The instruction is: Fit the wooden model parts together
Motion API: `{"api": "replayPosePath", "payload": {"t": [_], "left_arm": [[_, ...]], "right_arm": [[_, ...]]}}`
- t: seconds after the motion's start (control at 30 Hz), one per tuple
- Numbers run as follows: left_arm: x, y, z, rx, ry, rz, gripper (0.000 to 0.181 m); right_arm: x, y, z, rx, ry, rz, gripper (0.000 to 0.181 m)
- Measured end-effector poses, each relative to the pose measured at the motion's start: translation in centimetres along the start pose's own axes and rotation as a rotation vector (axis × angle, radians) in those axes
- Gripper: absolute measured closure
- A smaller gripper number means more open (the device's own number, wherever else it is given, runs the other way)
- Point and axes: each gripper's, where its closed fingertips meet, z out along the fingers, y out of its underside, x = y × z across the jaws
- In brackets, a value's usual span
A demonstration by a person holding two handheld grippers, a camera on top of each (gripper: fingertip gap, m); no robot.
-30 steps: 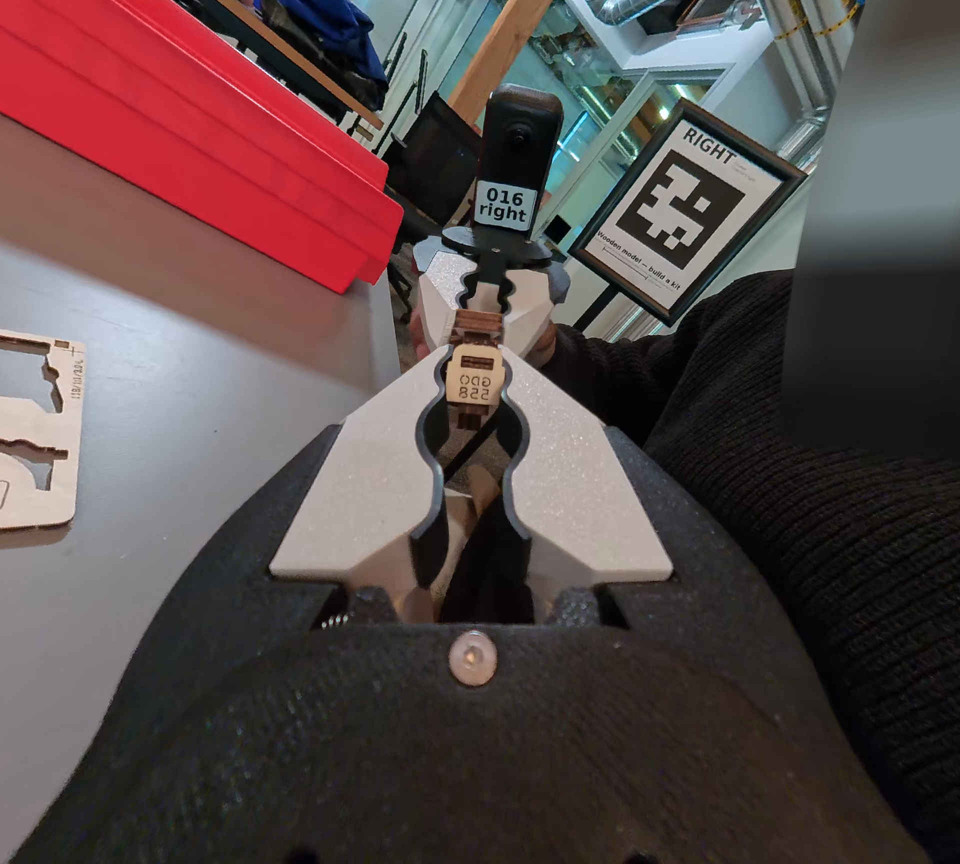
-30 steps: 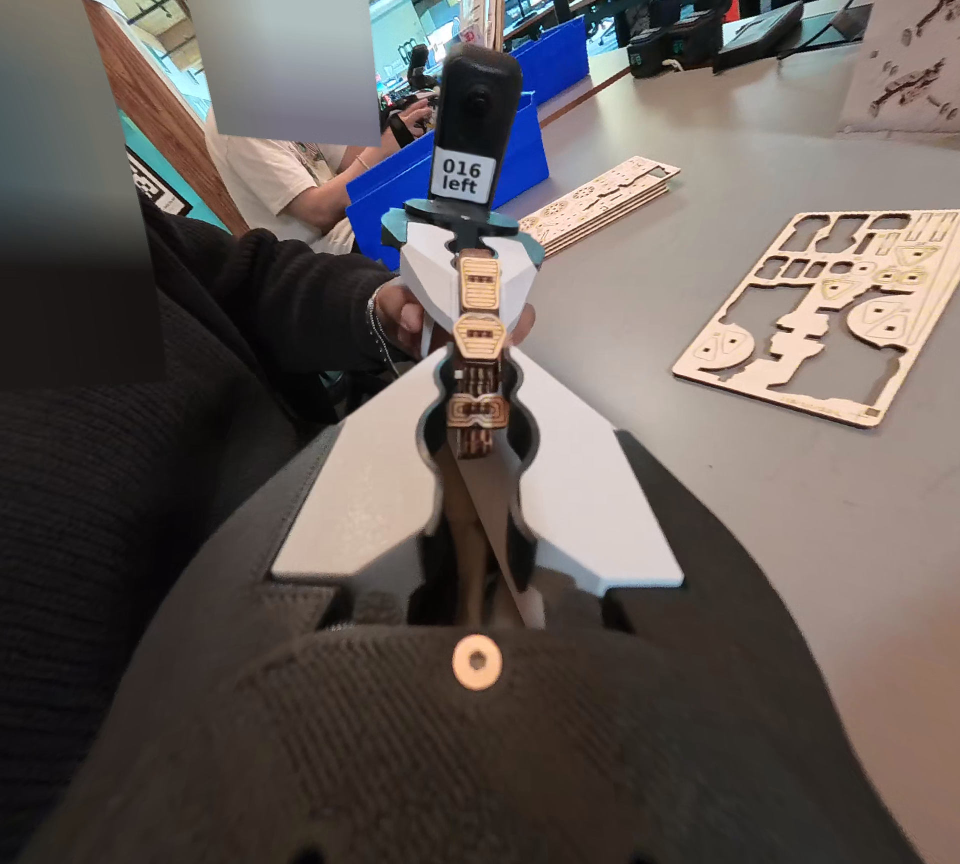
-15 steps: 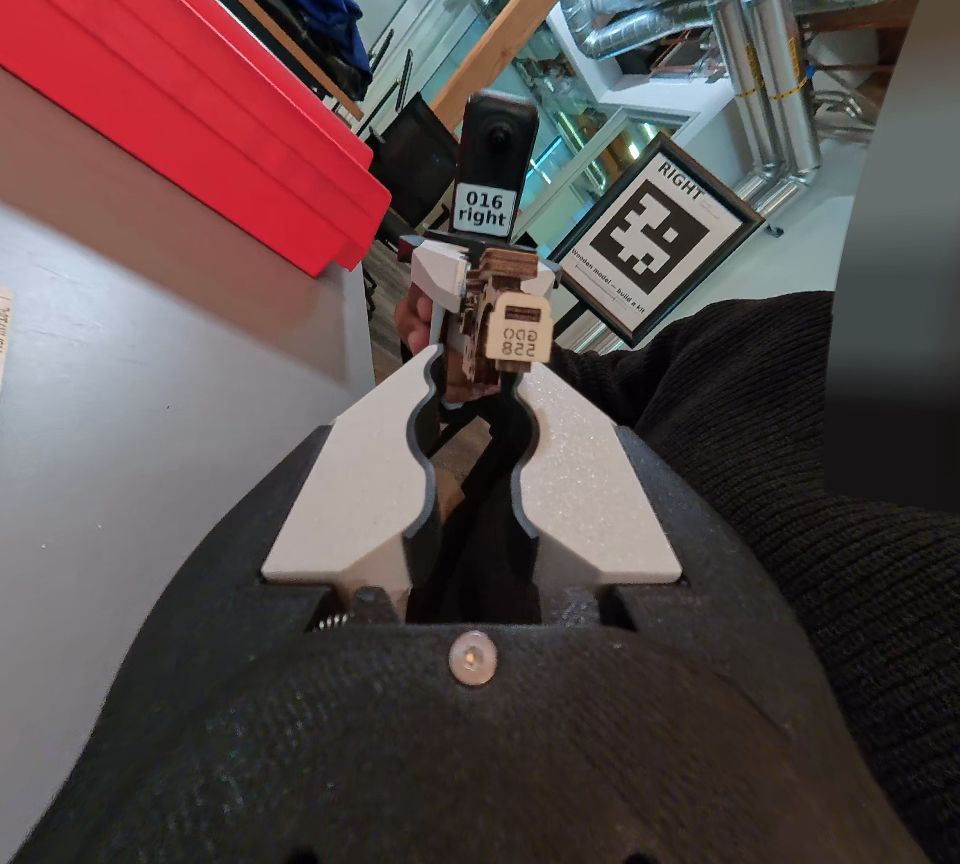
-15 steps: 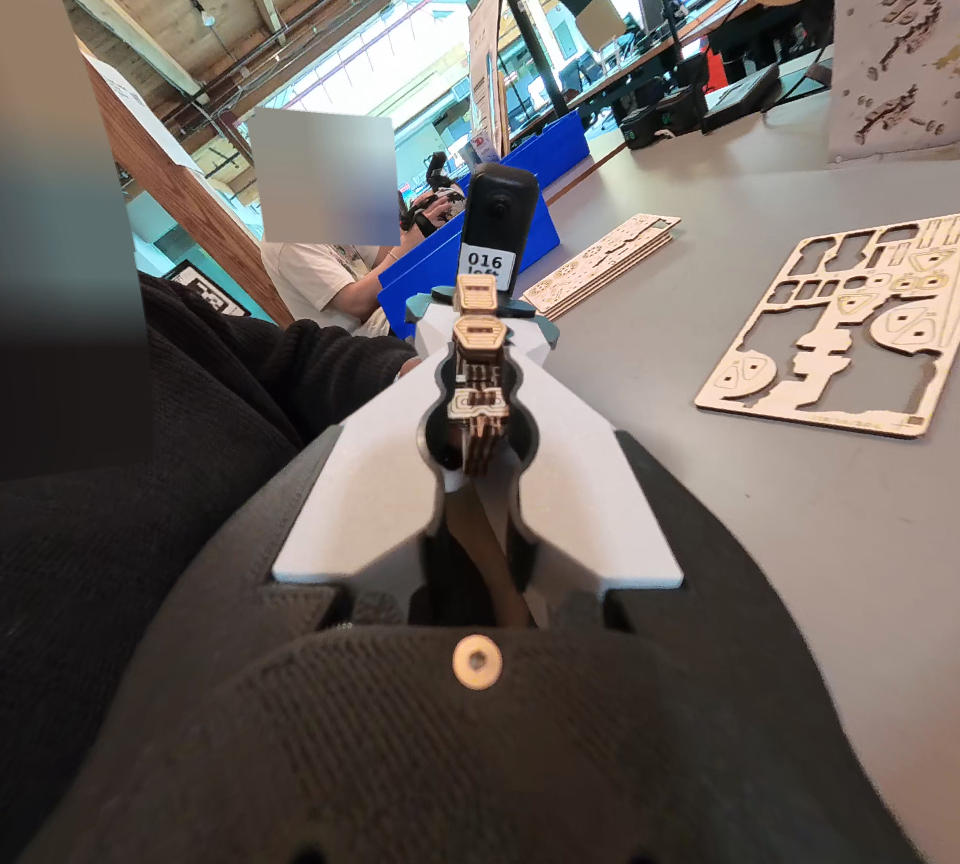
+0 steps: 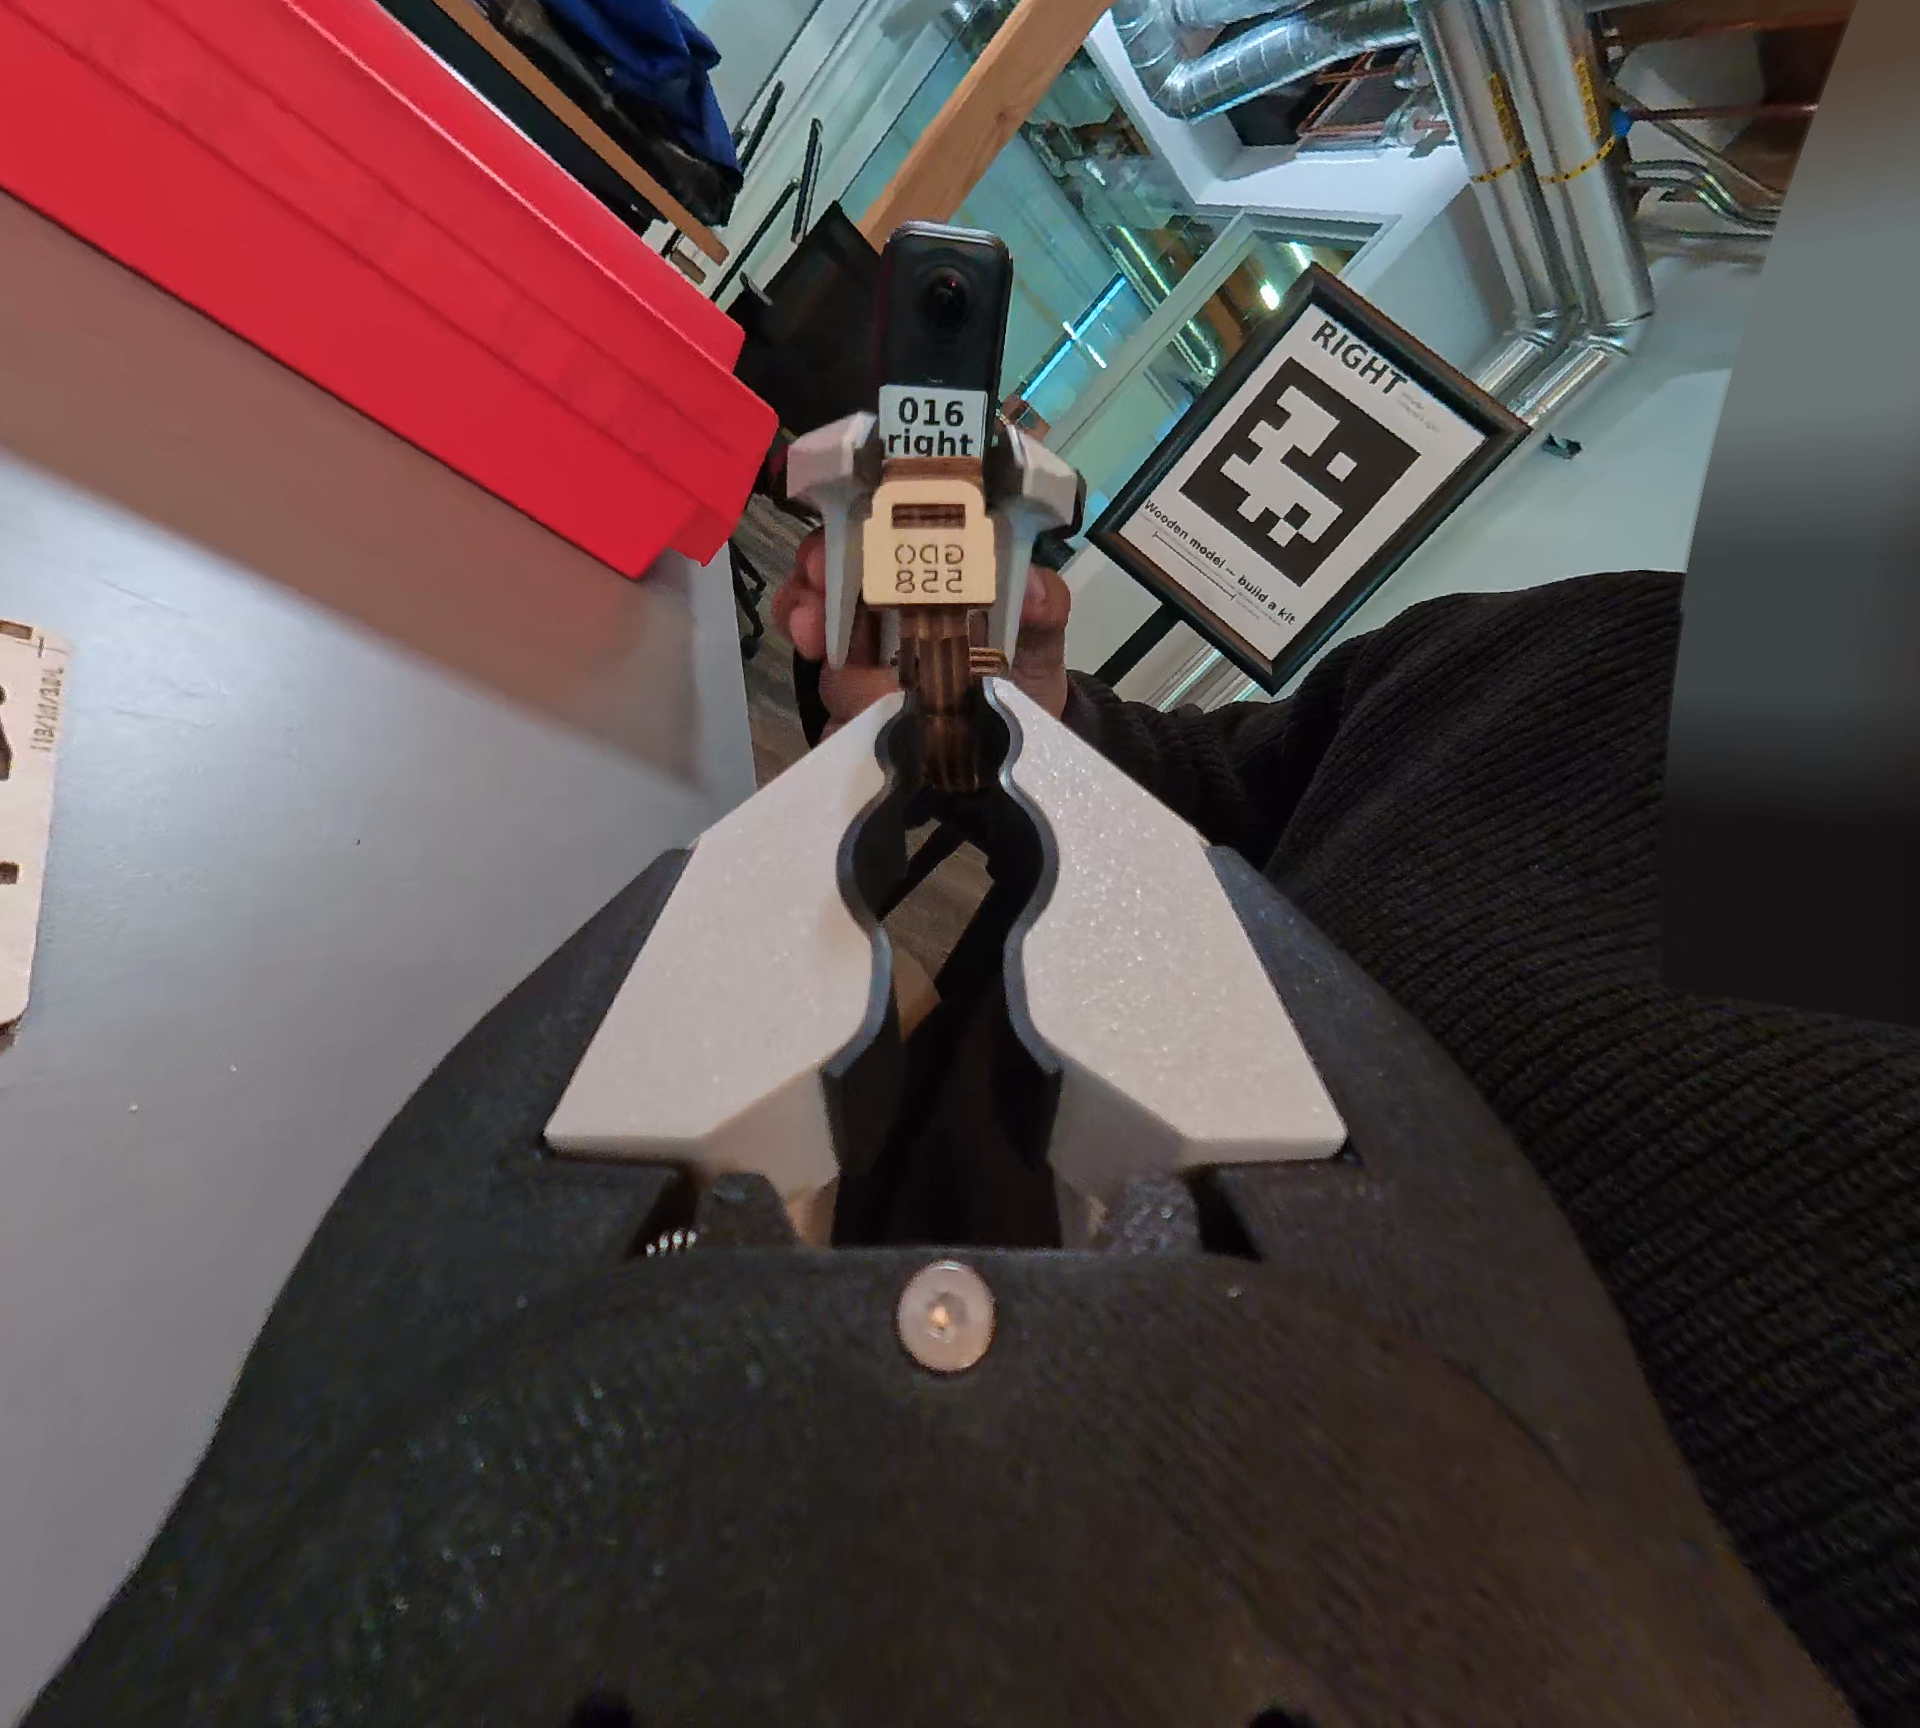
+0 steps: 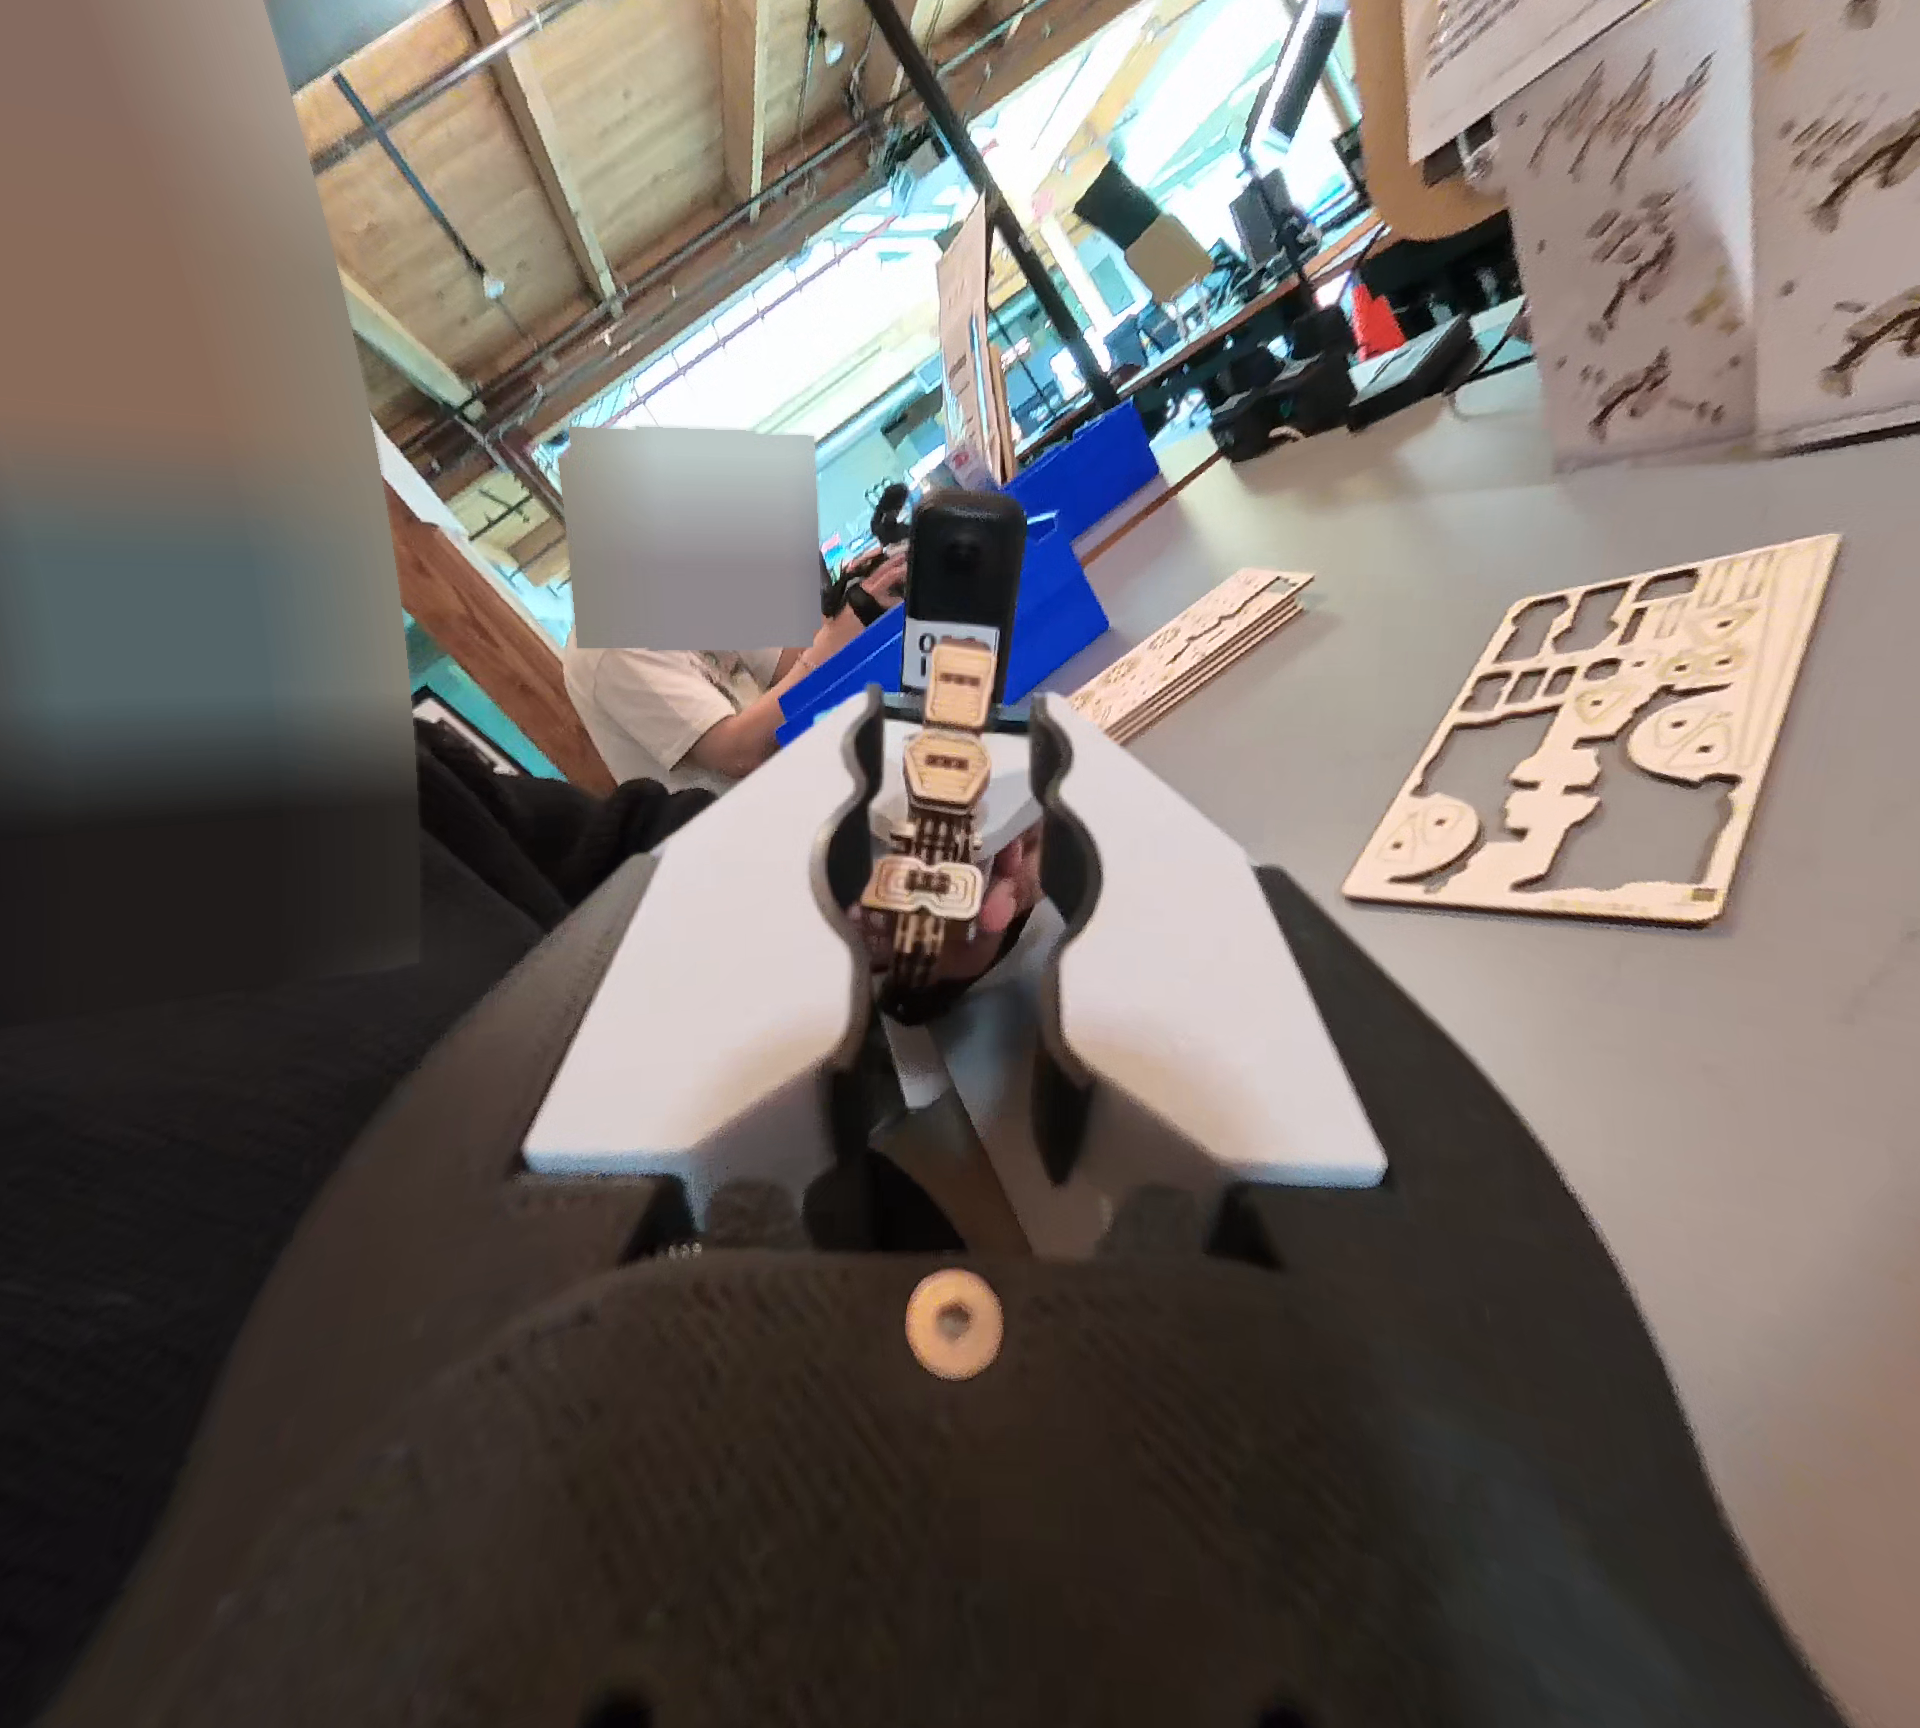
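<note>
The wooden model (image 5: 928, 556) is a small stack of laser-cut layers with flat plates on it. It hangs in the air between my two grippers, which face each other off the table's edge. My left gripper (image 5: 943, 712) is shut on the model's layered lower end. In the right wrist view the model (image 6: 940, 774) stands in the gap of my right gripper (image 6: 956, 717), whose jaws are spread wide and do not touch it. The right gripper also shows in the left wrist view (image 5: 925, 629), open around the plate. A grey finger of the left gripper (image 6: 1003, 821) shows behind the model.
The grey table (image 5: 312, 847) carries a red bin (image 5: 364, 151) and a sheet's edge (image 5: 21, 826). A punched-out wooden sheet (image 6: 1662, 743), a stack of sheets (image 6: 1195, 650) and a blue bin (image 6: 1060, 598) lie to the right. A framed marker sign (image 5: 1309, 473) and a seated person (image 6: 665, 702) are beyond. The left gripper's tips are roughly 5 cm from the right gripper's.
Half a second ago the right gripper held the model and the left was open. Now the left has shut on it and the right has opened. Both grippers have tilted upward.
</note>
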Motion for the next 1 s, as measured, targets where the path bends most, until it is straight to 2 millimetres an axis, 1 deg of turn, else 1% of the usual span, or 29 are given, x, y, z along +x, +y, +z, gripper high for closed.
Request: {"api": "replayPosePath", "payload": {"t": [0.07,0.17,0.2,0.27,0.3,0.37,0.47,0.5,0.57,0.73,1.0], "left_arm": [[-0.1,0.1,0.0,-0.005,-0.006,-0.01,0.174],[-0.1,0.0,0.0,-0.003,-0.005,-0.015,0.174],[-0.1,0.0,0.0,-0.003,-0.004,-0.016,0.174],[0.0,0.1,0.0,-0.01,-0.005,-0.01,0.174],[-0.3,0.3,0.0,-0.023,-0.022,0.001,0.174],[-0.3,0.1,0.0,-0.017,-0.018,-0.005,0.174],[-0.3,0.2,0.0,-0.025,-0.025,-0.003,0.174],[-0.2,0.3,0.1,-0.03,-0.021,-0.006,0.174],[-0.1,0.5,0.2,-0.039,-0.013,-0.01,0.174],[-0.3,0.9,0.2,-0.067,-0.023,-0.015,0.174],[-0.7,0.5,0.1,-0.021,-0.017,-0.062,0.174]], "right_arm": [[0.1,-0.5,-0.3,0.025,0.007,0.001,0.16],[0.0,-0.4,-0.2,0.023,0.009,-0.013,0.169],[0.0,0.0,0.0,0.003,0.012,-0.02,0.172],[0.1,1.5,0.5,-0.082,0.021,-0.029,0.181],[0.0,1.8,0.6,-0.101,0.017,-0.024,0.181],[-0.1,1.6,0.4,-0.104,0.013,-0.023,0.181],[-0.1,0.0,-0.3,-0.024,0.019,-0.039,0.181],[-0.1,-0.3,-0.4,-0.011,0.014,-0.03,0.181],[-0.1,0.2,-0.2,-0.029,0.007,-0.013,0.181],[0.4,2.4,0.6,-0.143,0.034,-0.009,0.181],[0.7,2.3,0.5,-0.127,0.038,0.032,0.181]]}}
